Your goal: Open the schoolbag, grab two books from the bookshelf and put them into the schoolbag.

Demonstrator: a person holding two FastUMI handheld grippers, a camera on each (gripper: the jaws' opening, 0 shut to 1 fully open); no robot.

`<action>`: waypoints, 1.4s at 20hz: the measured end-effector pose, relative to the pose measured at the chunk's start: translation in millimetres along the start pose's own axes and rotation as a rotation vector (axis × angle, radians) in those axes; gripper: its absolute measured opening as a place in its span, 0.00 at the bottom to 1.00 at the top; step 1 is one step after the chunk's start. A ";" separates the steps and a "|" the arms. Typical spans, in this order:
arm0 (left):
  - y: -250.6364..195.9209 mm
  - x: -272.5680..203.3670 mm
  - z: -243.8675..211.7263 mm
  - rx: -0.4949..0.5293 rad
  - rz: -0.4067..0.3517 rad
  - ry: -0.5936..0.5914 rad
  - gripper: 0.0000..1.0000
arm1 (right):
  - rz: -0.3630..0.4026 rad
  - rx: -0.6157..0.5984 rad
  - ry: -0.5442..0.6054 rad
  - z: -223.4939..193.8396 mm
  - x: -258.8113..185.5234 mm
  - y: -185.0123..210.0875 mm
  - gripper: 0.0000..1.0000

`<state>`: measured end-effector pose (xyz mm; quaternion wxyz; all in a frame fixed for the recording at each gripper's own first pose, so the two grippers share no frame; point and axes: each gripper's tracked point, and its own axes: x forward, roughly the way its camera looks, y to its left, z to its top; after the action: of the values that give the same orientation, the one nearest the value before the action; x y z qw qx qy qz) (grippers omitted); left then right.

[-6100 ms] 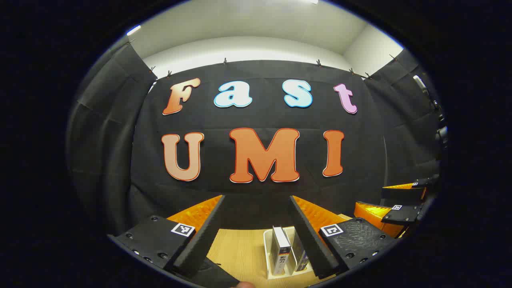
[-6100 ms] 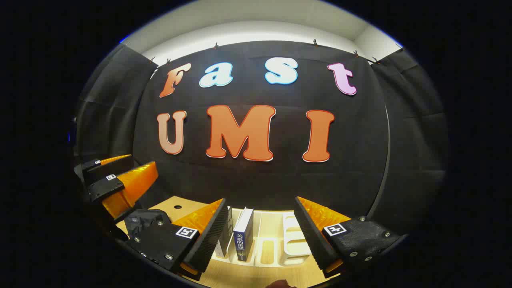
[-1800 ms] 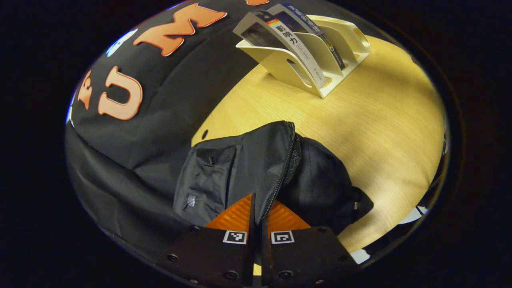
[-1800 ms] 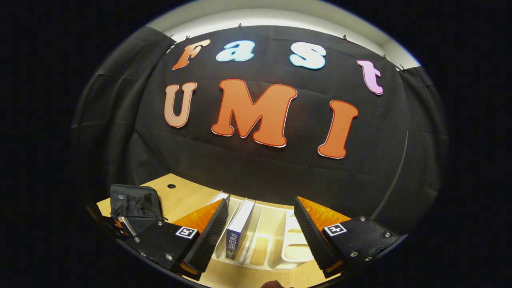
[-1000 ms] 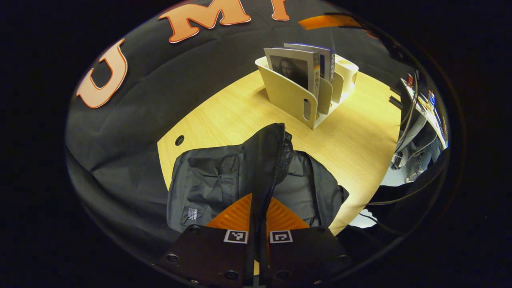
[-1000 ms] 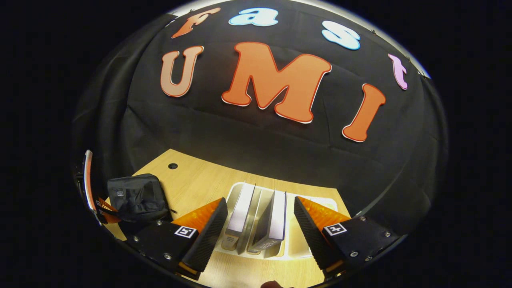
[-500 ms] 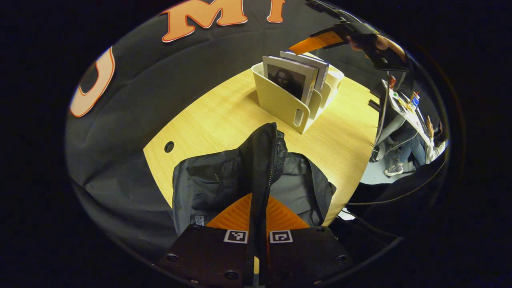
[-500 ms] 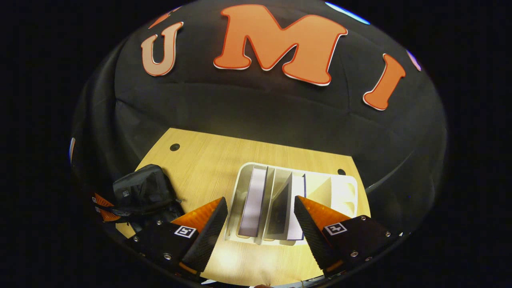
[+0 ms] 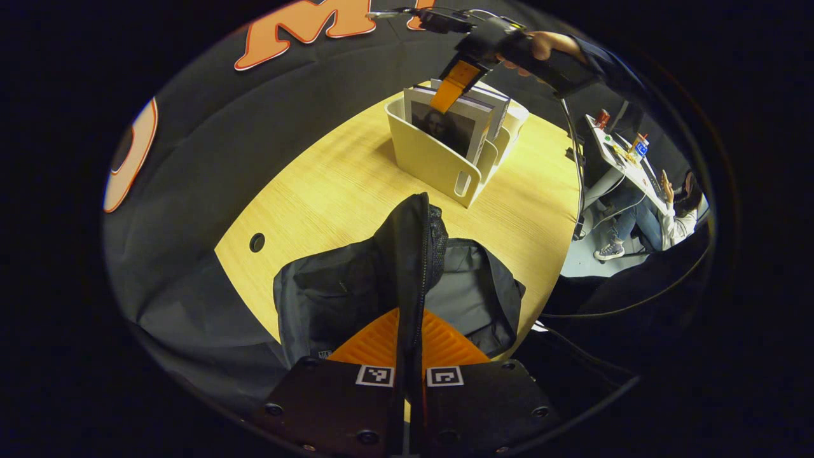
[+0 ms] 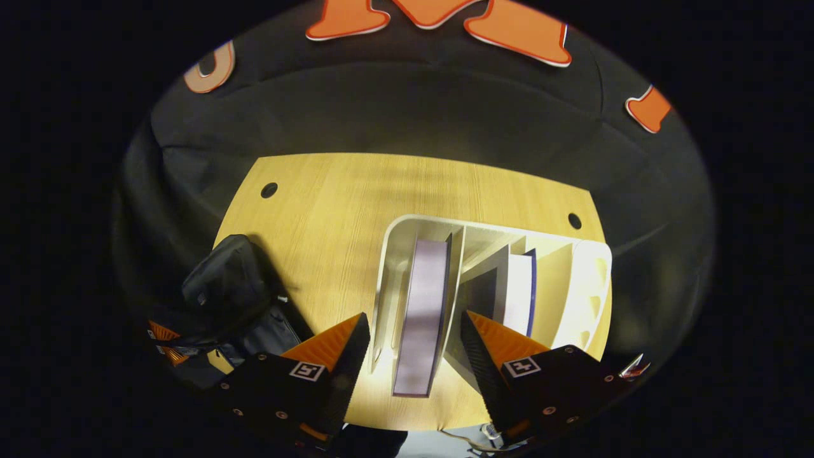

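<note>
Nearest in the left gripper view, left gripper (image 9: 410,356) clamped tight on the raised zipper edge of the black fabric schoolbag (image 9: 356,286), both fingers pressing the flap, which stands up between them. Schoolbag slumped at the near corner of the pale wooden bench (image 9: 337,184), its mouth parted beside the lifted flap. In the right gripper view, right gripper (image 10: 410,346) spread wide and pointing down over the cream plastic bookshelf (image 10: 591,280), holding nothing. Between its fingers, the grey-edged book (image 10: 423,305) upright in the leftmost slot; a second book with a white edge and blue cover (image 10: 518,289) leaning in the next slot, just beyond the right finger. Farther off in the left gripper view, the same bookshelf near the bench's far edge, the right gripper above it, held by a hand (image 9: 540,44). Beyond the bench's right edge, a seated person (image 9: 674,210) at a desk.
</note>
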<state>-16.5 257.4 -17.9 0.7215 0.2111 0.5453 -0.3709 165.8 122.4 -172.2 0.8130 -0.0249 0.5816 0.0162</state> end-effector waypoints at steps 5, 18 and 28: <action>-2.2 3.4 0.0 0.006 -0.007 0.004 0.05 | -0.045 0.035 0.102 -2.0 25.4 -2.6 0.61; -4.3 11.0 -2.3 -0.019 -0.019 0.005 0.05 | -0.007 0.171 0.008 -16.5 -42.9 -17.0 0.32; -10.4 17.1 0.6 -0.031 -0.015 -0.001 0.05 | 0.145 0.257 -0.156 -54.3 -129.3 -20.7 0.31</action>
<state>-21.9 245.2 -32.8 0.7220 0.1956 0.5522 -0.3680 73.9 98.9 -66.9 0.8488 0.1228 0.5142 0.0023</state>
